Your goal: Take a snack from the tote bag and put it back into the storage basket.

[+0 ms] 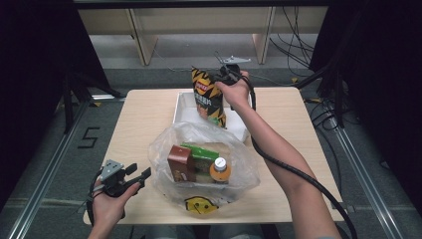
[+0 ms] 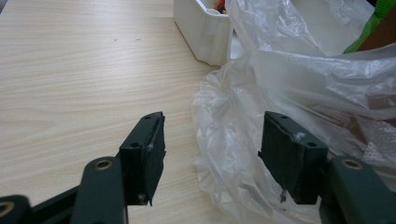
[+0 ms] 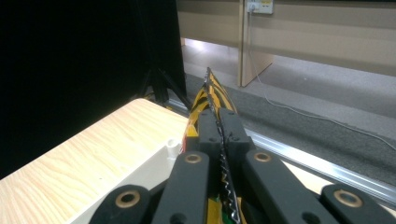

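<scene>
high view puts my right gripper [image 1: 225, 74] at the far side of the tabletop [image 1: 144, 119], toward twelve o'clock, with its fingers clenched on the crimped top edge of the chip bag [image 1: 206, 94]. the bag is yellow and black with a red label, and it hangs upright from that pinch, its lower end down in the white bin [image 1: 181, 107] that sits at the far middle of the tabletop. right gripper view agrees: the two black fingers [image 3: 208, 128] are pressed flat together on the serrated seal of the bag (the zigzag edge runs straight up between them), and the bin's white rim [image 3: 159, 158] lies below at about eight o'clock.

my left gripper [image 1: 133, 175] is near the front edge of the tabletop, at about eight o'clock from the clear plastic bag [image 1: 164, 149], and its fingers are spread apart, released, grasping nothing. left gripper view shows one finger [image 2: 144, 149] over bare wood and the other against the crumpled film of the plastic bag [image 2: 233, 140]; whether it touches the film, i cannot tell.

the plastic bag slumps open in the middle of the tabletop, just in front of the bin. inside it i see a brown carton [image 1: 180, 163] at nine o'clock, a green packet [image 1: 201, 152] behind it, and a bottle with a white cap and orange body [image 1: 219, 169] at three o'clock. a yellow mark [image 1: 201, 205] shows on the bag's near side at six o'clock.
</scene>
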A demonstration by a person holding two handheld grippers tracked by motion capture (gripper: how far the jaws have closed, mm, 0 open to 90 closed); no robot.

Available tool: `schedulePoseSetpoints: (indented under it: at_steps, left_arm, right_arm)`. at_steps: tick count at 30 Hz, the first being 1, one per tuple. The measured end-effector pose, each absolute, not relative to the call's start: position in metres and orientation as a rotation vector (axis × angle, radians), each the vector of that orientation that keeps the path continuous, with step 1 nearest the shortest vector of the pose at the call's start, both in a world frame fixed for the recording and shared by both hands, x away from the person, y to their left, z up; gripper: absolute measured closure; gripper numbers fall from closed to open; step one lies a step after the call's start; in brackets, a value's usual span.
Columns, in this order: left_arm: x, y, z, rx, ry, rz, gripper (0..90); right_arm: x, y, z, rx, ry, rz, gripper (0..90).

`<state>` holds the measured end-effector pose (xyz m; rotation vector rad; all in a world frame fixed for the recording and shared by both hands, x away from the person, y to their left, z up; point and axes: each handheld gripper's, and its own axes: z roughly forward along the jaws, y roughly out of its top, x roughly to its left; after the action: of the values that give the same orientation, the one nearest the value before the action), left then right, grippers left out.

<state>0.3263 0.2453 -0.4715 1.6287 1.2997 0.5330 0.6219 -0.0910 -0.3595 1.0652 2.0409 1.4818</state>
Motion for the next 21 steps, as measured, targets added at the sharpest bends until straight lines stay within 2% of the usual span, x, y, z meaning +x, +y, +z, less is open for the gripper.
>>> schedulePoseSetpoints:
  at_steps: [21]
  left_arm:
    - [0.326, 0.245, -0.472, 1.633, 1.299, 0.533, 39.3]
  right_arm:
    - [0.631, -0.108, -0.356, 1.036, 2.043, 1.362, 85.7]
